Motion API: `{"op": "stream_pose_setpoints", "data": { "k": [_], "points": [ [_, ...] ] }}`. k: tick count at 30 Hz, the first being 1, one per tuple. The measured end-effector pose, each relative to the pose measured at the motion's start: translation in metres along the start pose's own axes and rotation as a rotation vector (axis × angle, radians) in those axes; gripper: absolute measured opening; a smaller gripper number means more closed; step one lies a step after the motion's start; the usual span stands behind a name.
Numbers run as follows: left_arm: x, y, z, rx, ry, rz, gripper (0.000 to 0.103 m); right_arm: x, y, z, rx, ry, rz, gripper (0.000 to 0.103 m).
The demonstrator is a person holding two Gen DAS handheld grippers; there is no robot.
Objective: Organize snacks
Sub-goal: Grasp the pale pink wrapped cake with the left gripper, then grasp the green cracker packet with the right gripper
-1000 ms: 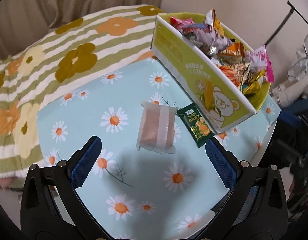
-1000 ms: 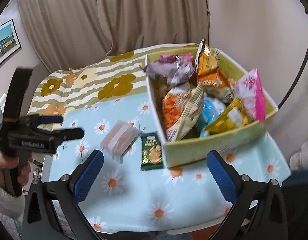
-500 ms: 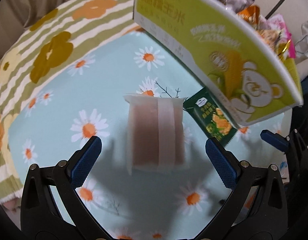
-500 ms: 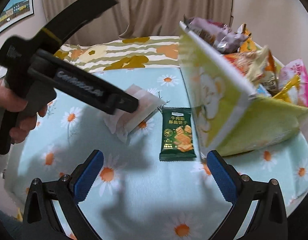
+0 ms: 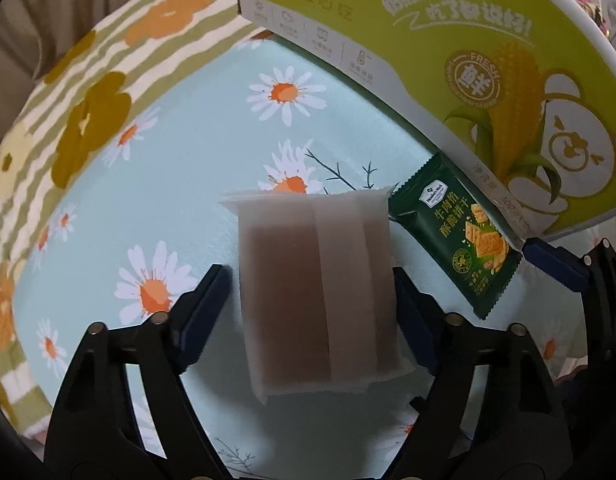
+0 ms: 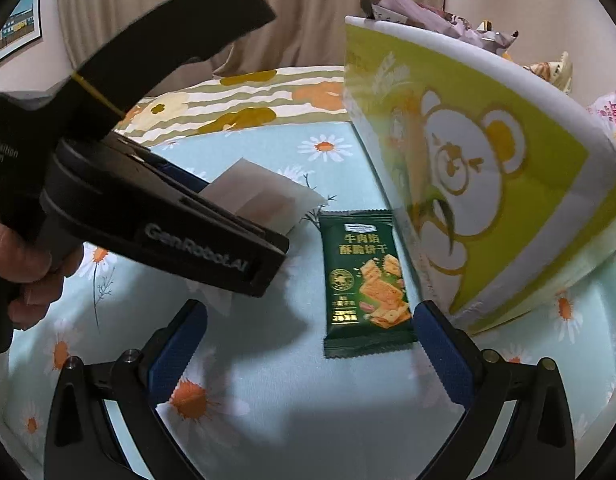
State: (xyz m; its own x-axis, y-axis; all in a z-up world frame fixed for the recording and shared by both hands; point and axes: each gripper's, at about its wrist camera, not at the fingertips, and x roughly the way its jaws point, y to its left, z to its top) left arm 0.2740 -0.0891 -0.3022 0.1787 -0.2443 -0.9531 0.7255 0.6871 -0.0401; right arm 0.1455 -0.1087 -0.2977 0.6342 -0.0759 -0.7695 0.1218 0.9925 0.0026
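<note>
The left gripper (image 5: 308, 312) is closing its fingers around the pale snack packet (image 5: 316, 280) between them on the desk, while the right gripper (image 6: 308, 344), fingers spread, straddles the green biscuit packet (image 6: 364, 280), both seemingly bound for the snack box (image 6: 488, 184).

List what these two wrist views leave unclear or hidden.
- Left wrist view: the yellow box is cut off by the top edge, so its contents are nearly all hidden.
- Left wrist view: whether the closing left gripper already presses the translucent packet is unclear.
- Right wrist view: the left gripper's body covers most of that packet.
- Right wrist view: the green cracker packet has small print too fine to read.
</note>
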Motion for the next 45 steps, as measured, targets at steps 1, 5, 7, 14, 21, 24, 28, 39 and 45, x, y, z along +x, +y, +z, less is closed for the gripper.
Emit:
{"op": "stream_pose_setpoints", "data": {
  "k": [1,5,7,14,21,24,28,39,45],
  "points": [
    [-0.001,0.001,0.0,0.0,0.0,-0.007,0.073,0.0,0.001,0.001,0.001,0.001,-0.002,0.103],
    [-0.003,0.008,0.001,-0.011,0.003,-0.012,0.063,0.006,0.001,0.006,0.021,0.004,-0.019,0.103],
    [-0.004,0.014,0.0,-0.02,0.002,-0.015,0.062,0.007,0.0,0.007,0.027,0.003,-0.022,0.103],
    [-0.01,0.039,-0.017,-0.056,0.019,0.02,0.062,0.019,-0.005,0.007,0.078,0.064,0.013,0.103],
    [-0.021,0.074,-0.046,-0.151,0.038,0.048,0.062,0.01,0.002,0.009,0.073,0.02,0.052,0.103],
    [-0.023,0.082,-0.053,-0.175,0.033,0.049,0.062,0.016,-0.004,0.011,0.16,0.038,0.003,0.103],
    [-0.023,0.082,-0.055,-0.175,0.026,0.053,0.062,0.029,-0.002,0.013,0.16,0.072,-0.059,0.1],
    [-0.025,0.081,-0.058,-0.179,0.01,0.048,0.062,0.038,0.006,0.027,0.178,0.117,-0.062,0.089],
    [-0.025,0.081,-0.058,-0.187,0.005,0.05,0.062,0.045,0.007,0.039,0.231,0.139,-0.125,0.073]
  ]
}}
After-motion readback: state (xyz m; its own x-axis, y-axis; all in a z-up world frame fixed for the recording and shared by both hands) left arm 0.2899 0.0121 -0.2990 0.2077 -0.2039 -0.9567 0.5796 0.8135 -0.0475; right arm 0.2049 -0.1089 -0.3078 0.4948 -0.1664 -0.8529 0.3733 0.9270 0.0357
